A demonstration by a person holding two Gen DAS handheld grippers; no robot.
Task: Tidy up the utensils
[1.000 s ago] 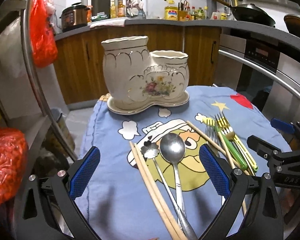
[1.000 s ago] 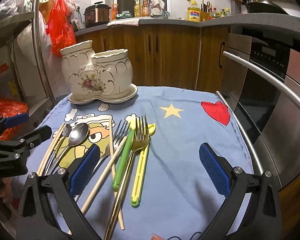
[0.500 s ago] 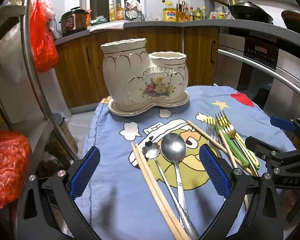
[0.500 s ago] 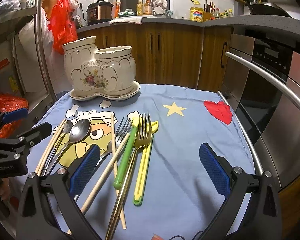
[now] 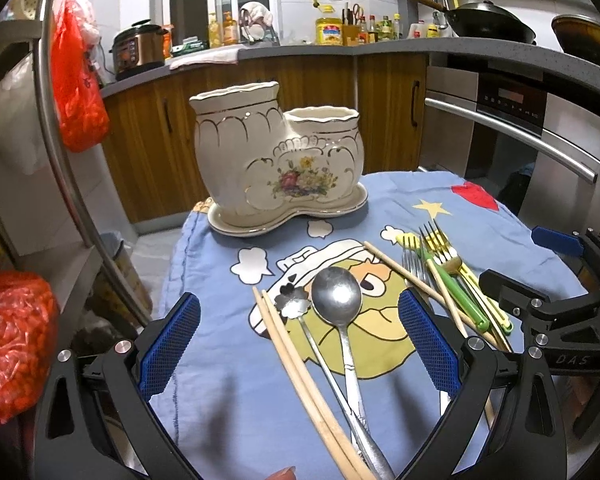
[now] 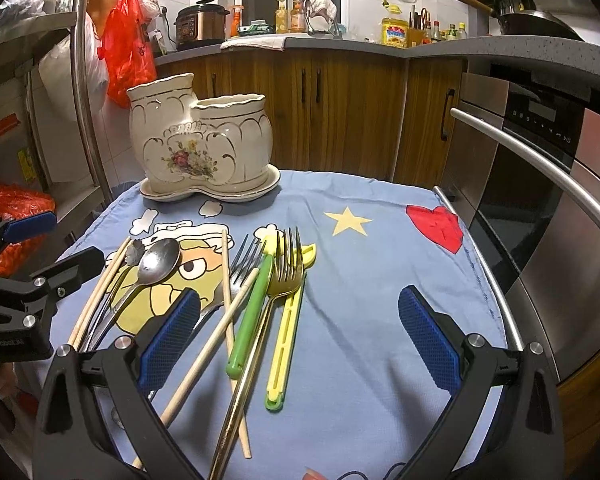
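Observation:
A cream ceramic two-pot utensil holder (image 5: 278, 160) with a flower print stands on its saucer at the back of the table; it also shows in the right wrist view (image 6: 200, 148). A steel spoon (image 5: 338, 300), a flower-headed spoon (image 5: 293, 305) and a pair of wooden chopsticks (image 5: 300, 372) lie between the fingers of my open, empty left gripper (image 5: 298, 346). A gold fork (image 6: 286, 272), a green-handled fork (image 6: 250, 316), a yellow fork (image 6: 286, 336), a steel fork (image 6: 242, 260) and loose chopsticks (image 6: 208, 344) lie before my open, empty right gripper (image 6: 298, 344).
The table wears a blue cartoon cloth (image 6: 380, 264). An oven with a steel bar handle (image 6: 540, 152) stands to the right. A metal rack post (image 5: 60, 140) and red bags (image 5: 80, 92) are on the left. Wooden cabinets (image 6: 340, 108) are behind.
Both grippers have drawn slightly back and up, so the holder looks a little smaller and higher. Nothing on the table has moved.

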